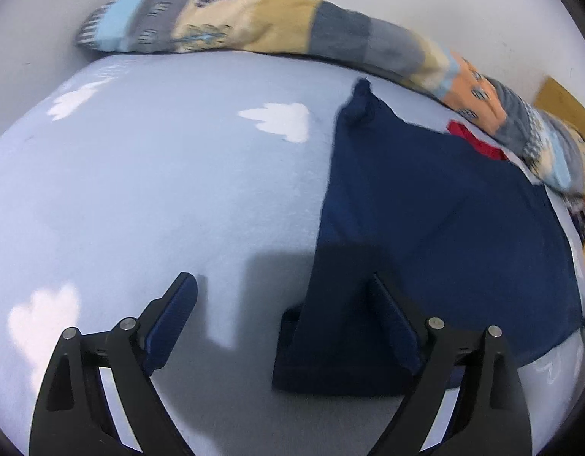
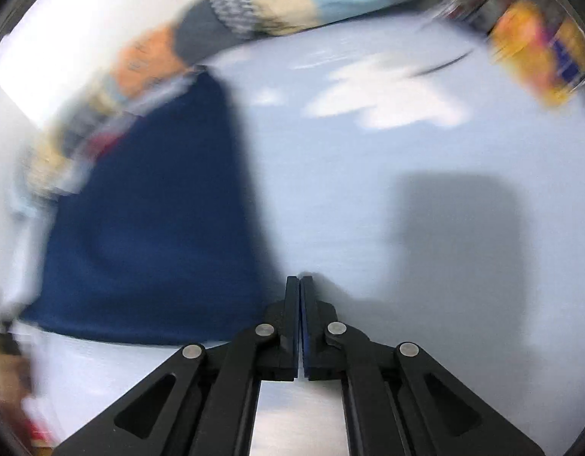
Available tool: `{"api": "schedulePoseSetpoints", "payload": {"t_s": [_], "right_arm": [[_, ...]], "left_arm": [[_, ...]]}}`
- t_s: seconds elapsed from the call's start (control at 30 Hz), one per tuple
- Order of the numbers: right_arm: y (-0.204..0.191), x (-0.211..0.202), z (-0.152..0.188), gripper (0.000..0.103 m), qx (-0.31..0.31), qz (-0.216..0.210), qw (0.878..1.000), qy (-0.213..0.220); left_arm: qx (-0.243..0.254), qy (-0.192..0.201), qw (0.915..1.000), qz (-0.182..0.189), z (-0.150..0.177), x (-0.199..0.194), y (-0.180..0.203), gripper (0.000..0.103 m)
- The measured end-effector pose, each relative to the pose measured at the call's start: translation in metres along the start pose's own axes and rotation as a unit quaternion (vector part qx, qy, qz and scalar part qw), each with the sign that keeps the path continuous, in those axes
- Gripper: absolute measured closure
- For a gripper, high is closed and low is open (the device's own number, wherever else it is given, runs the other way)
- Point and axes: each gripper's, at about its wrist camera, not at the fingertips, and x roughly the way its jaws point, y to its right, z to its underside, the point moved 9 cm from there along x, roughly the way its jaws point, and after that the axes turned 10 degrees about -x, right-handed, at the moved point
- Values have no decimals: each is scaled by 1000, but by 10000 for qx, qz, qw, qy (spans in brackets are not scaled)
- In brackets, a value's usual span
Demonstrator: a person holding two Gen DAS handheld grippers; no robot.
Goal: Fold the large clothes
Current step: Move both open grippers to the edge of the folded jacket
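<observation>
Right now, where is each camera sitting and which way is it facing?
Left wrist: behind the left tongs, looking down over the light blue sheet at the folded navy garment; jaws open, empty.
Right wrist: behind the right tongs, looking down at the sheet, garment to the left; jaws shut, empty; blurred.
Shared: garment, sheet, patterned blanket.

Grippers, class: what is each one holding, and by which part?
Nothing. The left gripper is open over the bedsheet; the right gripper is shut, empty.
</observation>
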Motion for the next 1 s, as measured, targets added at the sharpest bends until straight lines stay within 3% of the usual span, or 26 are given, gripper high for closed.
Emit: {"api": "schedulePoseSetpoints", "payload": {"t_s": [0.03,0.13,0.2,0.23,0.3,0.37,0.43,0.47,0.63,0.7,0.73,0.83,0.93,1.0], "right_arm": [[4,-6,2,96,195,-66,9998,8],[-26,-36,-4,94,55,-326,9985,426],[-60,-50,-8,94,-276,-484,9965,621],[-81,-51,-8,95,-383,-671,9953,581],[-102,-41,-4,95,-478,-654,9961,336],[-106,-25,4,96,-518,-571,9970,42],[-85,3,20,99,-227,-114,9972,-704],[-78,1,26,94,5,-56,9968,-802],[-105,-56,29,89,112,-423,9987,-270],[-128,-76,21,84,125,-684,9976,-45],[-135,-81,18,76,110,-731,9973,47],[-151,-94,13,57,29,-678,9968,421],[-149,-81,19,60,166,-856,9942,622],[-140,-65,26,61,-131,-422,9988,231]], "left_arm": [[-26,208,9998,-60,-1,-12,2,12],[128,513,9984,175,6,-34,19,11],[507,341,9981,-21,18,-27,32,11],[646,56,9977,-188,27,-15,32,11],[245,-836,9961,-160,51,12,18,10],[-365,-1015,9942,23,53,5,3,11],[-490,-1062,9931,11,52,-9,-5,11],[-478,-935,9945,45,50,-20,-7,11],[-353,-345,9988,-15,35,-65,0,11],[-265,-282,9992,-129,33,-74,9,11],[-277,-280,9989,-261,37,-77,13,11],[-685,-592,9951,-391,51,-73,10,11],[-1035,-934,9876,-721,77,-58,5,11],[-1174,-1189,9843,-568,88,-48,8,11]]}}
